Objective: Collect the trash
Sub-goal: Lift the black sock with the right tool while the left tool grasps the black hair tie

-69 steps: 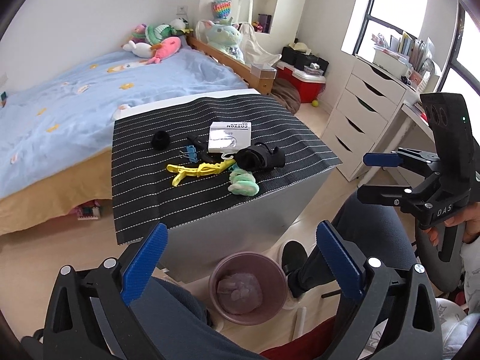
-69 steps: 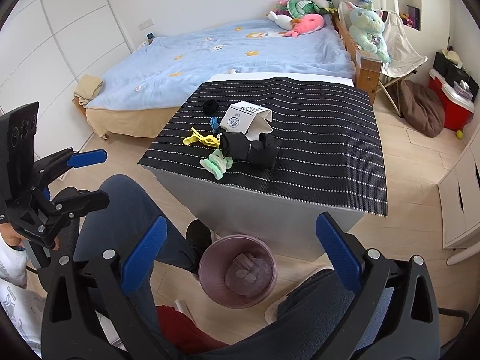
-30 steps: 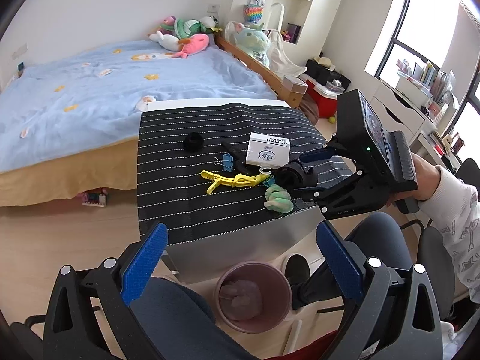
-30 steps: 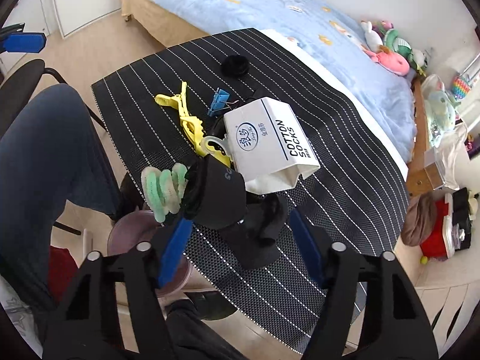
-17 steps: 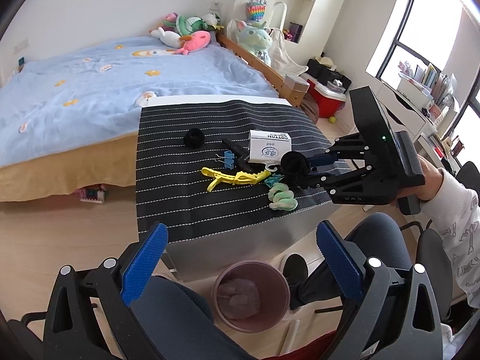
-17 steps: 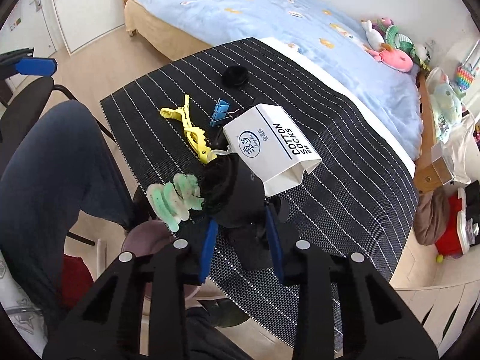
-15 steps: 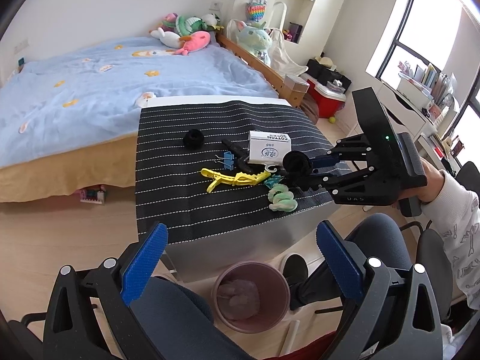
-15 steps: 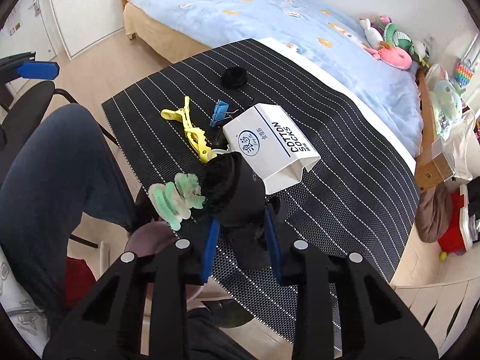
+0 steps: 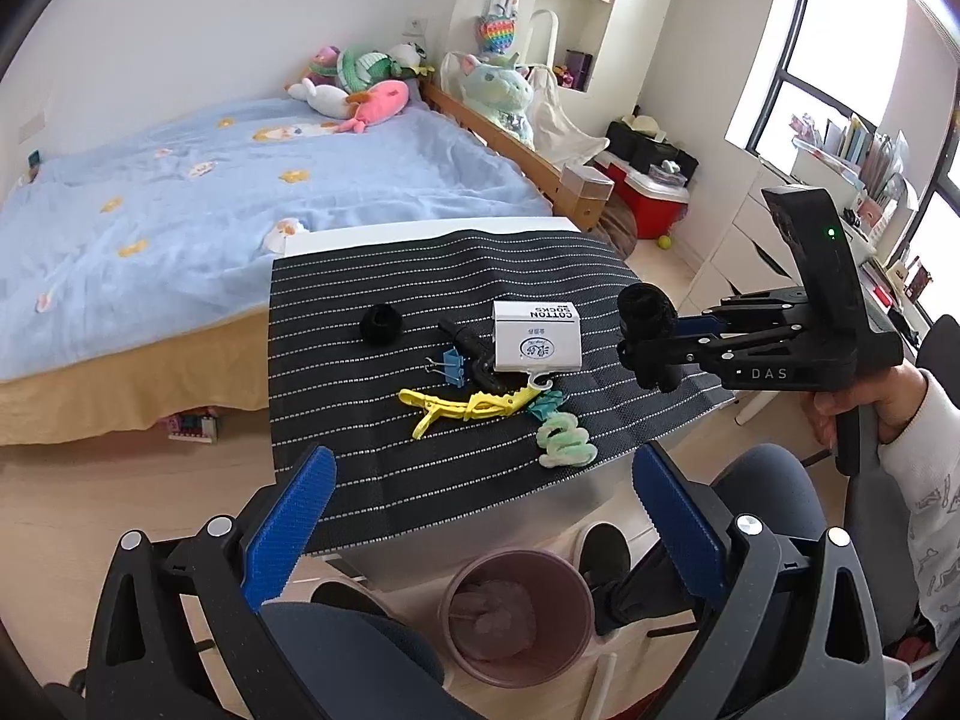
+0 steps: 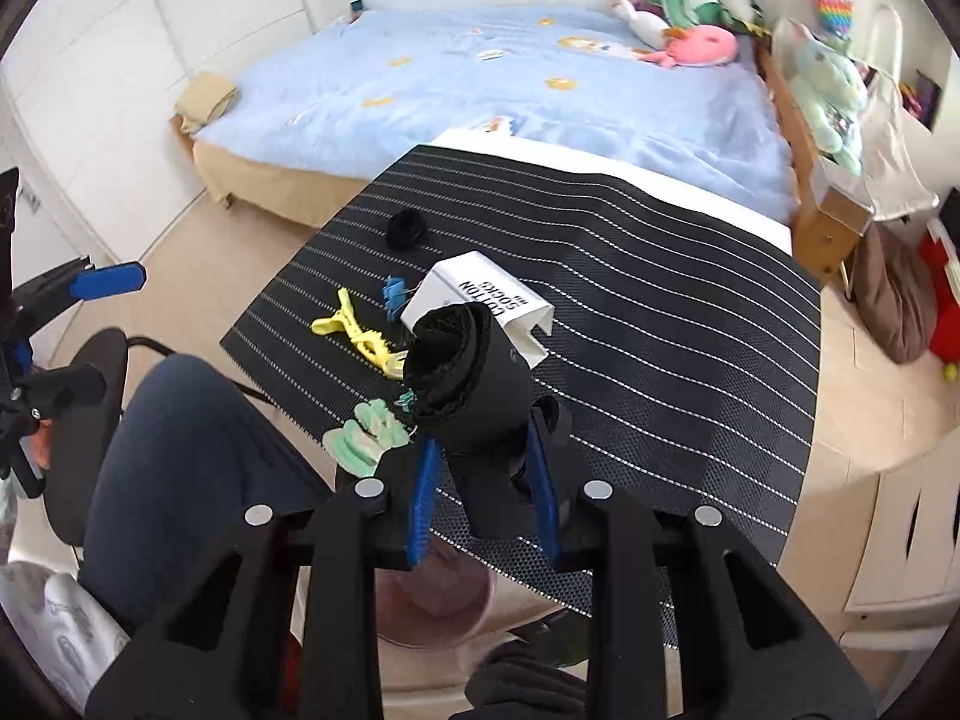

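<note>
- Carrying is the step in hand: the right claw (image 10: pixel 480 483) is pinching a rolled black sock (image 10: pixel 465 369), held clear above the table (image 9: pixel 336 432) near its front edge.
- Waiting low, the left claw (image 9: pixel 480 525) is spread and holds nothing.
- Next, likely: swing the sock over the pink bin (image 9: pixel 513 615) on the floor below, then release; from the right wrist the bin is mostly hidden.

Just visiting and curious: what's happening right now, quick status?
Right gripper shut on rolled black sock, lifted above the table. Left gripper open, empty. Pink bin on floor below; nothing blocking.
</note>
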